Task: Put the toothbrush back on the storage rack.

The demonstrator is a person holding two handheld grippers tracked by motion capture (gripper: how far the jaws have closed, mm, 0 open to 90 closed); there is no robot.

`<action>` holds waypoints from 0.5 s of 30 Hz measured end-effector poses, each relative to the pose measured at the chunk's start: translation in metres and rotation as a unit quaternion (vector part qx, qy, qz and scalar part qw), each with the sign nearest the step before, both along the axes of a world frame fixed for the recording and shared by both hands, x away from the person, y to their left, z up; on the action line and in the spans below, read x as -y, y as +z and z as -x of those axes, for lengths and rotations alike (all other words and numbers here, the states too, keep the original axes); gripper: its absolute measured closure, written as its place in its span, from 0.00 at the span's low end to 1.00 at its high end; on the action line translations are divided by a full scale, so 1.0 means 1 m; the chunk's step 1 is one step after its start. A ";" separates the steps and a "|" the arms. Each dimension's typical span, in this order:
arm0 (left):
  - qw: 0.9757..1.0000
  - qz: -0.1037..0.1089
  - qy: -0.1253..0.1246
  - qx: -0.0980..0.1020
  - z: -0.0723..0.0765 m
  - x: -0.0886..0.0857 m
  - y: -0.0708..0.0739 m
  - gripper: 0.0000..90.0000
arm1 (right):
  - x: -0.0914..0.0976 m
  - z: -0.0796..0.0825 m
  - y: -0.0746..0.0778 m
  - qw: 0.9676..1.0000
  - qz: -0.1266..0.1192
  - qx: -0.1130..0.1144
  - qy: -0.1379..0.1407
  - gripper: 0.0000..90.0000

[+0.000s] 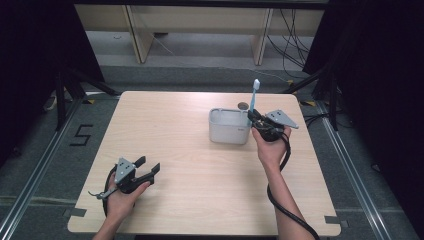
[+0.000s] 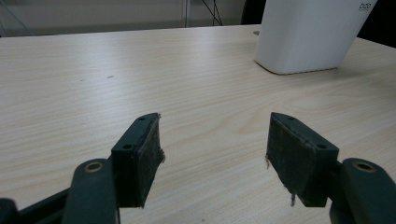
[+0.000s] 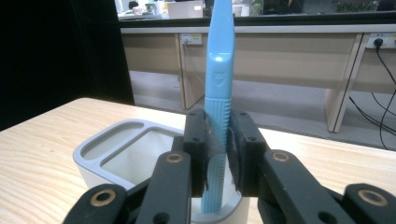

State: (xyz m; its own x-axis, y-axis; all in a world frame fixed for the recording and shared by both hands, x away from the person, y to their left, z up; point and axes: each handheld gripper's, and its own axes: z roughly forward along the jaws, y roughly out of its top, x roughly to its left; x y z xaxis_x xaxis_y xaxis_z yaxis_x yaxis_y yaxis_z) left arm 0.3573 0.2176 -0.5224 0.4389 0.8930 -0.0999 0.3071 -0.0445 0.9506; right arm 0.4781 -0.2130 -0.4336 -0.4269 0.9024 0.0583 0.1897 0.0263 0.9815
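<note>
A light blue toothbrush point(image 1: 254, 97) stands upright, held by its ribbed handle point(image 3: 217, 121) in my right gripper point(image 1: 253, 117), which is shut on it. Its lower end dips into the right side of a grey-white two-compartment holder point(image 1: 228, 126) on the table's right half. In the right gripper view the holder's rim point(image 3: 112, 135) lies just below the jaws. My left gripper point(image 1: 149, 169) rests near the front left of the table, open, with nothing between its pads point(image 2: 148, 154). Far off in the left gripper view stands the holder point(image 2: 308, 35).
The light wooden table point(image 1: 175, 145) has bare room across its left and middle. A small dark round spot point(image 1: 243, 105) sits behind the holder. Wooden benches and cables lie beyond the far edge, dark curtains at both sides.
</note>
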 end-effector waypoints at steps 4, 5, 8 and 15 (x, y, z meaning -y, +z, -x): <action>1.000 0.000 0.000 -0.001 0.000 0.000 0.000 0.38 | -0.001 0.002 -0.001 1.000 -0.003 -0.013 -0.003 0.87; 1.000 0.000 0.000 -0.001 0.000 0.000 0.000 0.38 | -0.002 0.001 -0.002 1.000 -0.006 -0.007 -0.001 0.87; 1.000 0.000 0.000 -0.001 0.000 0.000 0.000 0.38 | -0.001 0.001 -0.003 1.000 -0.004 -0.006 0.002 0.87; 1.000 0.002 -0.002 0.003 -0.001 0.001 -0.001 0.38 | -0.002 0.003 -0.006 1.000 -0.004 -0.012 0.004 0.87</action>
